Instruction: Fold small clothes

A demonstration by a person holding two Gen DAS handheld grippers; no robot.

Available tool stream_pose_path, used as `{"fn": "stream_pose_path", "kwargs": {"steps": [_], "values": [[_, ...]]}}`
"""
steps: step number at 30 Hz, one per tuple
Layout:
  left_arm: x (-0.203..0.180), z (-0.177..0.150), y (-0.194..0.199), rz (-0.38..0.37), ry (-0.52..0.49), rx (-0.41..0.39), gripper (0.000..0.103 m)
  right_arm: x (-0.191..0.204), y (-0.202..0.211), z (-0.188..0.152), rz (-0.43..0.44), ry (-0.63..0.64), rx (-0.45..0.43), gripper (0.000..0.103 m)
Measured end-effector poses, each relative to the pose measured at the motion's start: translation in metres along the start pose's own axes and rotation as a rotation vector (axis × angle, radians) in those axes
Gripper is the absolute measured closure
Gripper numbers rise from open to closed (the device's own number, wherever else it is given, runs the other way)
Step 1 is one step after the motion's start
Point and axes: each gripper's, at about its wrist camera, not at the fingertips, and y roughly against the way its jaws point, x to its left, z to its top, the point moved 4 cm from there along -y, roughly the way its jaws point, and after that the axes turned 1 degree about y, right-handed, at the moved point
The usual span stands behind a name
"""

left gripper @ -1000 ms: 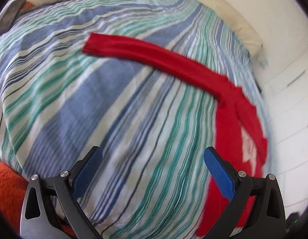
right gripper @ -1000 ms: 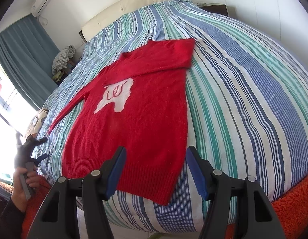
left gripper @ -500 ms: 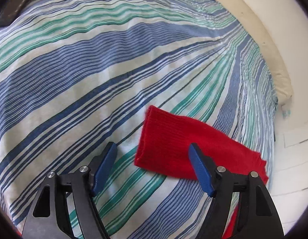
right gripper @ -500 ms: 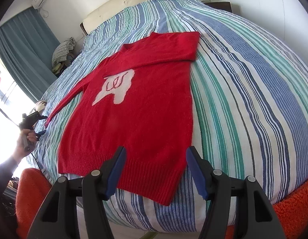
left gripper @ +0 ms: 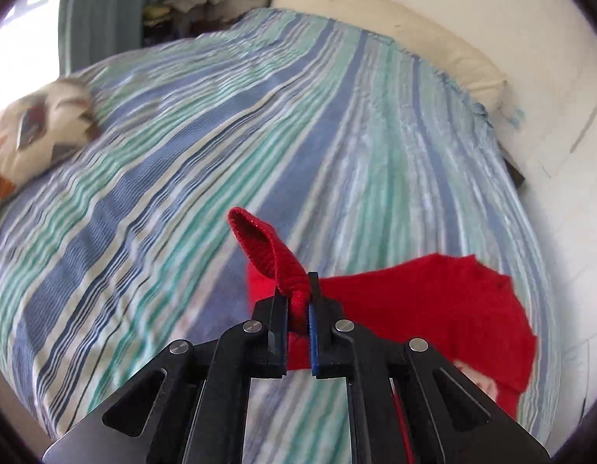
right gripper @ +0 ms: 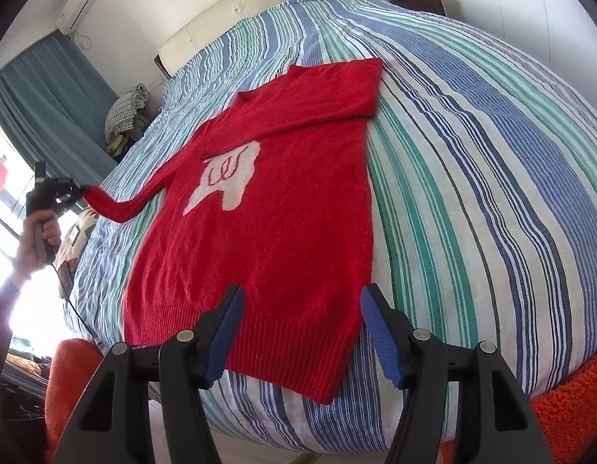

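A red sweater (right gripper: 267, 232) with a white patch on its chest lies flat on the striped bed. One sleeve (right gripper: 310, 108) is folded across the chest. My left gripper (left gripper: 298, 290) has its jaws closing tight on the other sleeve's ribbed cuff (left gripper: 260, 243), and the pads press on the knit. In the right wrist view that gripper (right gripper: 76, 189) holds the sleeve (right gripper: 120, 208) up off the bed at the far left. My right gripper (right gripper: 302, 301) hangs open just above the sweater's hem (right gripper: 283, 352), touching nothing.
The striped bedcover (right gripper: 472, 193) spreads wide to the right of the sweater. A cream headboard (right gripper: 260, 11) lines the far end. A patterned cushion (left gripper: 39, 127) sits at the left edge. Orange fluffy fabric (right gripper: 561, 406) hangs at the near edge. A person's hand (right gripper: 39, 232) holds the left gripper.
My left gripper went from wide open over the cuff to shut on it and has lifted the sleeve off the bed. My right gripper has stayed put.
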Motion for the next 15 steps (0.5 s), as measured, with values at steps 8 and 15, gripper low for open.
{"fn": "stream_pose_path", "kwargs": {"steps": [8, 15], "values": [[-0.245, -0.014, 0.015, -0.271, -0.268, -0.072, 0.096, -0.013, 0.01, 0.005, 0.019, -0.064, -0.034, 0.041], [-0.304, -0.155, -0.051, -0.228, -0.374, 0.182, 0.031, -0.02, 0.014, 0.004, 0.022, -0.089, -0.039, 0.04]]}}
